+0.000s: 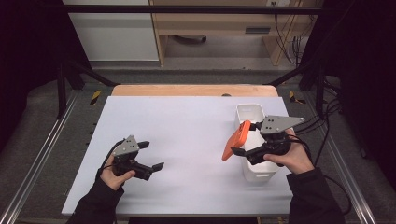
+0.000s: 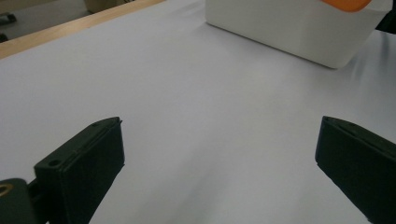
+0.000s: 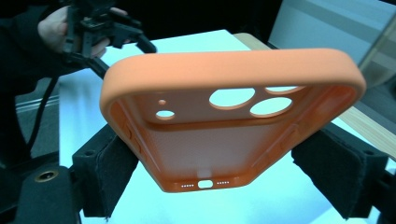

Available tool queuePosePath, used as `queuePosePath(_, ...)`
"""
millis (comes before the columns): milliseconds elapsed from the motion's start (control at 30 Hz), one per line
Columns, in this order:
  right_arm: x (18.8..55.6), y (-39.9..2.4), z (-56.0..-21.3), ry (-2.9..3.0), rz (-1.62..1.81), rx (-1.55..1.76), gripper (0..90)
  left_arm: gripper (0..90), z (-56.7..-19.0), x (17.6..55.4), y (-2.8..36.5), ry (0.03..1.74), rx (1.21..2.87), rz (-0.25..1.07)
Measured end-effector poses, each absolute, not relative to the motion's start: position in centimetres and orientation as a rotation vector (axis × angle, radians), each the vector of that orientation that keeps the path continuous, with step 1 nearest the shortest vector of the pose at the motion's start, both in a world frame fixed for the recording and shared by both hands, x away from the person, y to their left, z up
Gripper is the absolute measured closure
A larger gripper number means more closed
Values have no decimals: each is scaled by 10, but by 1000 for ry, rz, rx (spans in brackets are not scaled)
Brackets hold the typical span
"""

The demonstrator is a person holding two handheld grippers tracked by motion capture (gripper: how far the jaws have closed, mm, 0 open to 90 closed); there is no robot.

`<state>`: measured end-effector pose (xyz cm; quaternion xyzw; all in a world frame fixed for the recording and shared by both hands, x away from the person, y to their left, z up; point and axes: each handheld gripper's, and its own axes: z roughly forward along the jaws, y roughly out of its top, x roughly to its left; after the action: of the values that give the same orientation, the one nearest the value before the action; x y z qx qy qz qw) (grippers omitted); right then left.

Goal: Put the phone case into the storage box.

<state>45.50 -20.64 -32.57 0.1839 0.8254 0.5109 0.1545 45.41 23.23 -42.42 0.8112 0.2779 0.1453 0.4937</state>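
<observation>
Between right gripper (image 3: 219,182) jaws | orange phone case (image 3: 233,121) | camera cutouts, tilted

high view: fixed above near edge, looks fwd + down on whole table (image 1: 187,140). left gripper view: low over table, faces the bin (image 2: 289,32) at right, close. right gripper view: faces left across table, case (image 3: 233,116) v. close. all share the white top.

Phone case (image 3: 233,135): orange, soft matt rubbery plastic with a finely dotted inner face. Bin (image 1: 254,140): smooth white plastic. Table (image 1: 187,140): matt white sheet over a wooden edge. Right claw (image 3: 219,177): rough black pads.
</observation>
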Motion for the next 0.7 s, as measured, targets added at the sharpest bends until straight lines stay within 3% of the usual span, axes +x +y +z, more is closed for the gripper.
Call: queuePosePath(700, 468, -217, -306, 2212, 1441, 728, 157, 7, -428, 441, 275, 792, 1859, 478)
